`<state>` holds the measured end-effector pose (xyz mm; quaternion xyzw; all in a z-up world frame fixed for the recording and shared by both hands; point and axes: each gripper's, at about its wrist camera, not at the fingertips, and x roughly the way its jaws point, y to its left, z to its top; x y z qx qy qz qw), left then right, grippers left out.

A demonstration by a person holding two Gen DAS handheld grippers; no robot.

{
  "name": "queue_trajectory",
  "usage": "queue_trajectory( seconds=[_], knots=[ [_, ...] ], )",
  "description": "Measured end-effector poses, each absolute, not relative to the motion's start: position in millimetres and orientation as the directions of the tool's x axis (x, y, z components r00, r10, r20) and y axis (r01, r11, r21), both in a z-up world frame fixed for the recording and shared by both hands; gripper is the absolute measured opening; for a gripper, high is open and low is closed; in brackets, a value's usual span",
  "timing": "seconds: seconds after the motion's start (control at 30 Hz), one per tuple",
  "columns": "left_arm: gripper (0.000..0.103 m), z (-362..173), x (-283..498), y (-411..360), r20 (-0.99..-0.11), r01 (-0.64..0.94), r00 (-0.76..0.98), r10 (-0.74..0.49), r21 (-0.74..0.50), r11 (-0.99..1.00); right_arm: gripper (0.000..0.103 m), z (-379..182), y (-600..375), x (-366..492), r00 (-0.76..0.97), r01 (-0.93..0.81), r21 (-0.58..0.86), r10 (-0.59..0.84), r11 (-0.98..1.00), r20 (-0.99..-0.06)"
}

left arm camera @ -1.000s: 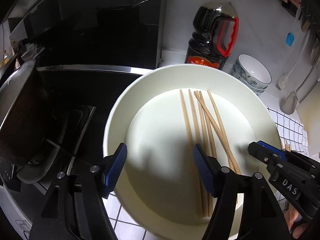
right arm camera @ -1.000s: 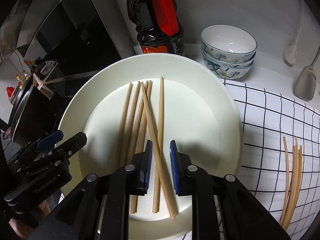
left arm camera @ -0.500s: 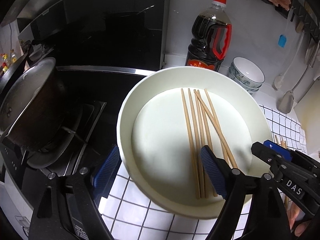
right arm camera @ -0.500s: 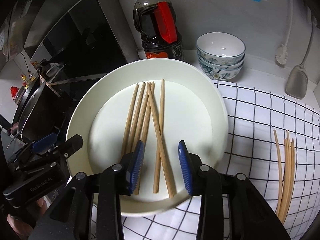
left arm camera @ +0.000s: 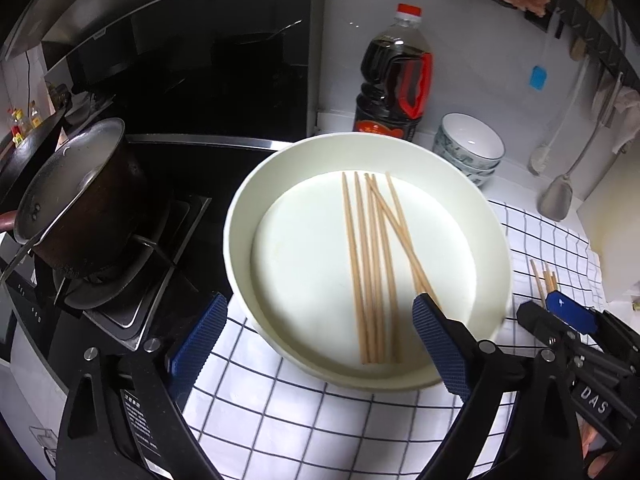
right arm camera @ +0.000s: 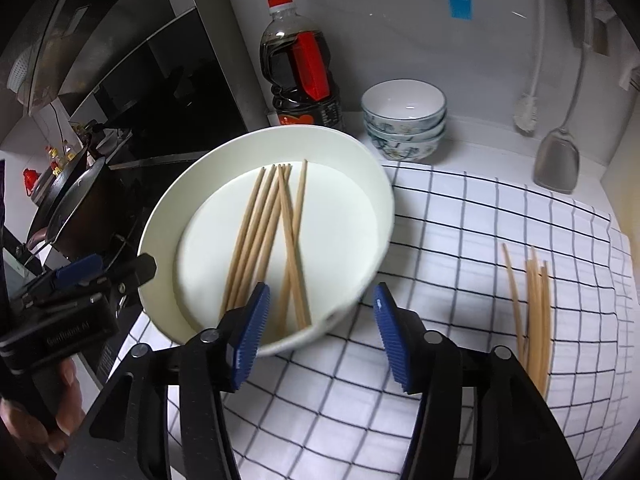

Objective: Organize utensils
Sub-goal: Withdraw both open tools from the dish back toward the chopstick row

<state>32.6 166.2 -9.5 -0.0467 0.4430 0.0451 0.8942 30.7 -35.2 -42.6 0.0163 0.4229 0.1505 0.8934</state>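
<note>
Fingers of the left gripper [left arm camera: 318, 342] were spread wide and had just been opening, nothing pinched — its right pad seen over the near rim of the white plate [left arm camera: 240, 248]. Those of the right gripper [right arm camera: 320, 334] had likewise just been opening, held apart and empty above the checked cloth [right arm camera: 460, 248]. Six chopsticks [right arm camera: 272, 236] were laid in the plate; more chopsticks [right arm camera: 536, 312] were left on the cloth, well apart. Beyond were seen stacked bowls [right arm camera: 404, 120] and a sauce bottle [right arm camera: 300, 68].
</note>
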Motion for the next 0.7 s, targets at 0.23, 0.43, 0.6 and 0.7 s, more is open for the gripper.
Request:
queue_trajectory(
  seconds=[0.23,0.43,0.6,0.7],
  knots=[
    [0.092,-5,20,136,-0.789,-0.083,0.615,0.019,-0.040,0.996,0.056,-42,-71,6,0.614,-0.221,0.140,0.249,0.965,-0.749],
    [0.095,-5,14,99,-0.781,-0.029,0.625,-0.025,-0.055,0.998,0.058,-43,-109,-12,0.627,-0.175,0.134,0.215,0.975,-0.749],
    [0.095,-7,13,61,-0.785,0.043,0.616,-0.072,-0.059,0.997,0.060,-43,-147,-27,0.649,-0.109,0.118,0.160,0.987,-0.744],
    [0.096,-8,14,39,-0.785,0.083,0.612,-0.092,-0.052,0.995,0.060,-46,-169,-34,0.651,-0.068,0.106,0.125,0.992,-0.749]
  ],
)
